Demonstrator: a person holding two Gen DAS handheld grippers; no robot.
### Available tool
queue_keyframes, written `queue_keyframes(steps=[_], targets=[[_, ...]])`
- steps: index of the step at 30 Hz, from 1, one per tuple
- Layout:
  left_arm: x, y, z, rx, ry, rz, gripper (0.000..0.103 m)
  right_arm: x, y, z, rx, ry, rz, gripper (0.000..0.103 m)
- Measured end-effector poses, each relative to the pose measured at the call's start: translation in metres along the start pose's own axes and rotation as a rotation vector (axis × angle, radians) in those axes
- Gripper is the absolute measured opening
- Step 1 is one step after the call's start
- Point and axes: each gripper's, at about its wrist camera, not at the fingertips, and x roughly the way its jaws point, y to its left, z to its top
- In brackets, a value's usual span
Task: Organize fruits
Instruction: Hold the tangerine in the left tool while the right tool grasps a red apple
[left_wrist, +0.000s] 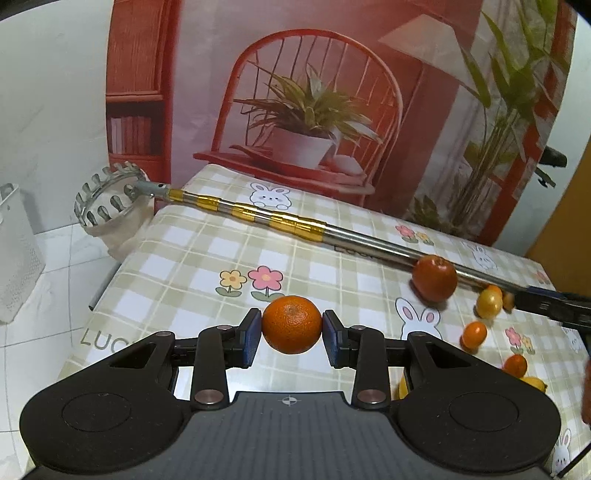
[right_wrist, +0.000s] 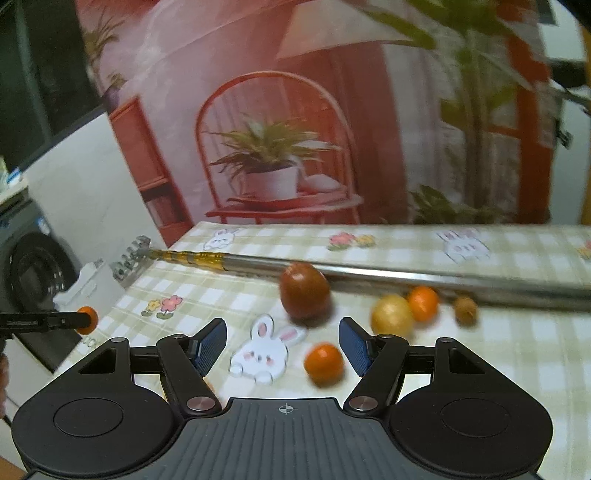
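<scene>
Fruits are lying on the checked tablecloth (left_wrist: 192, 258) beside a long metal pole (left_wrist: 280, 221). One orange (left_wrist: 291, 324) is sitting squeezed between the left gripper (left_wrist: 291, 334) pads, above the cloth. The right gripper (right_wrist: 282, 345) is hanging open and empty over a small orange (right_wrist: 324, 363), near a red apple (right_wrist: 304, 290).

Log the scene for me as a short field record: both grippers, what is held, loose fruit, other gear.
left gripper: shut on orange, lifted off the table
right gripper: jaws open, holding nothing
loose fruit: red apple, yellow fruit, small oranges
other gear: telescopic fruit-picker pole lying across table, net basket past its edge
</scene>
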Motion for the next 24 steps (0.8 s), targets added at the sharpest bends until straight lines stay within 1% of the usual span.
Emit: queue_keyframes(steps=[5,7,11,14,18,20,22,24], targets=[[0.014,-0.001,0.0,-0.016,-0.008,-0.017,0.038,0.059,0.015,0.024,-0.135,0.059,-0.031,0.064],[0.02,-0.001,0.0,-0.021,-0.004,-0.024,0.038,0.083,0.02,0.032,-0.196,0.087,-0.063,0.064],[0.027,-0.003,-0.002,-0.019,0.006,-0.038,0.038,0.122,0.028,0.042,-0.257,0.143,-0.094,0.065],[0.029,-0.003,-0.004,-0.013,0.009,-0.045,0.038,0.146,0.029,0.043,-0.26,0.185,-0.119,0.065],[0.031,-0.004,-0.007,-0.01,0.012,-0.049,0.038,0.174,0.025,0.039,-0.256,0.24,-0.186,0.064],[0.032,-0.005,-0.008,-0.009,0.018,-0.052,0.038,0.182,0.022,0.037,-0.245,0.26,-0.192,0.064],[0.033,-0.006,-0.008,-0.007,0.022,-0.054,0.038,0.188,0.019,0.036,-0.227,0.271,-0.193,0.058],[0.033,-0.008,-0.009,-0.001,0.023,-0.055,0.038,0.19,0.017,0.036,-0.215,0.276,-0.189,0.057]])
